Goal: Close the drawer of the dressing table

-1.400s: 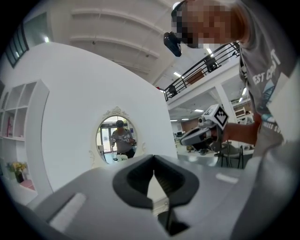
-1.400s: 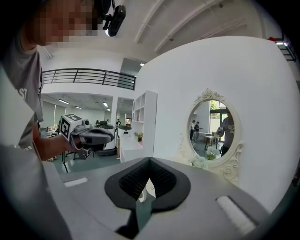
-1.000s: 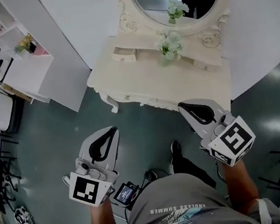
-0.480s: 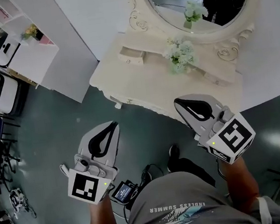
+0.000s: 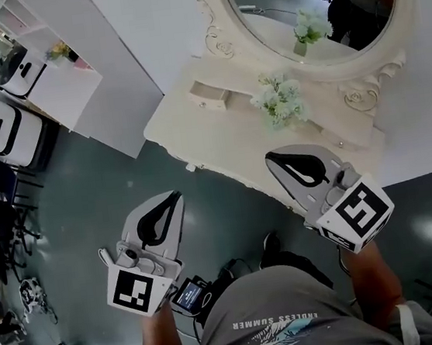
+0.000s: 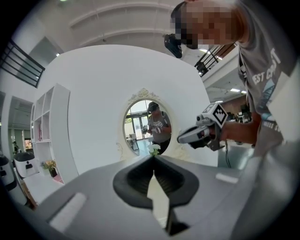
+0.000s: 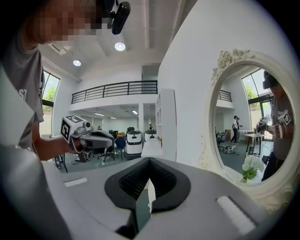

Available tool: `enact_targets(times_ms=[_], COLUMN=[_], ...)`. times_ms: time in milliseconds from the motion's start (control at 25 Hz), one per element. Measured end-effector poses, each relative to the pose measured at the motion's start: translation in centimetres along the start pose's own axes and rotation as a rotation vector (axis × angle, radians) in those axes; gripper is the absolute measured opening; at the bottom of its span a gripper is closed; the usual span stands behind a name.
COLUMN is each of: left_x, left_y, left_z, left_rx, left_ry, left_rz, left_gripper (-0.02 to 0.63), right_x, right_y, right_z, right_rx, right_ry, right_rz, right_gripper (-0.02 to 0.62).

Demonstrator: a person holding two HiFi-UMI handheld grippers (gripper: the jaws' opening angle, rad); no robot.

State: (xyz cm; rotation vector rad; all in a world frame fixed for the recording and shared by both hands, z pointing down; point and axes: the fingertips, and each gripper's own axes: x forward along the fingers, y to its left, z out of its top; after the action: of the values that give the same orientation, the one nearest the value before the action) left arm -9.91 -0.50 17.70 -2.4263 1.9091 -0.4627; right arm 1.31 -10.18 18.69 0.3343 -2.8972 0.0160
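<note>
Two grippers are clenched, nothing gripped: left gripper (image 5: 174, 201), right gripper (image 5: 273, 157). The drawer (image 5: 210, 94) (apparently the small one sticking out) is found on the table (image 5: 220, 140), at 1 o'clock from the left gripper and 11 from the right, which is reckoned nearer.

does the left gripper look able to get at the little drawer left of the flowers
Probably yes. The left gripper is shut and empty over the floor, short of the table; only floor and bare table lie between it and the drawer.
</note>
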Motion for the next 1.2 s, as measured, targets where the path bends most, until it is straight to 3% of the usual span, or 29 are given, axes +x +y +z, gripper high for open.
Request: enact_targets(times_ms=[360,760,840,960,1200], left_x=[5.0,12.5,14.0,16.3,18.7], left_y=[-0.5,3.8,5.3,7.2,9.2], left_z=[0.5,0.0,-0.1,0.2,-1.5], left_rx=[0.015,0.064,0.062,0.072,0.056], left_ry=[-0.005,-0.063,-0.034,-0.056,-0.038], left_rz=[-0.048,-0.218,-0.227,-0.230,-0.244], left_gripper=[0.003,0.003,0.003,0.003,0.003], right_x=[-0.5,-0.6,-0.3,0.5,2.0], right_y=[-3.8,-7.5,-8.2,-9.5,-10.8], right_z=[-0.2,-1.0,-1.0,-1.5,-2.9], right_rx=[0.000,0.050,0.061,0.081,0.119], right_ry=[-0.007,0.041,0.057,0.079,0.112], right_rz=[-0.031,-0.253,-0.287,-0.317,-0.335], right_gripper=[0.000,0.000,0.000,0.000,0.000])
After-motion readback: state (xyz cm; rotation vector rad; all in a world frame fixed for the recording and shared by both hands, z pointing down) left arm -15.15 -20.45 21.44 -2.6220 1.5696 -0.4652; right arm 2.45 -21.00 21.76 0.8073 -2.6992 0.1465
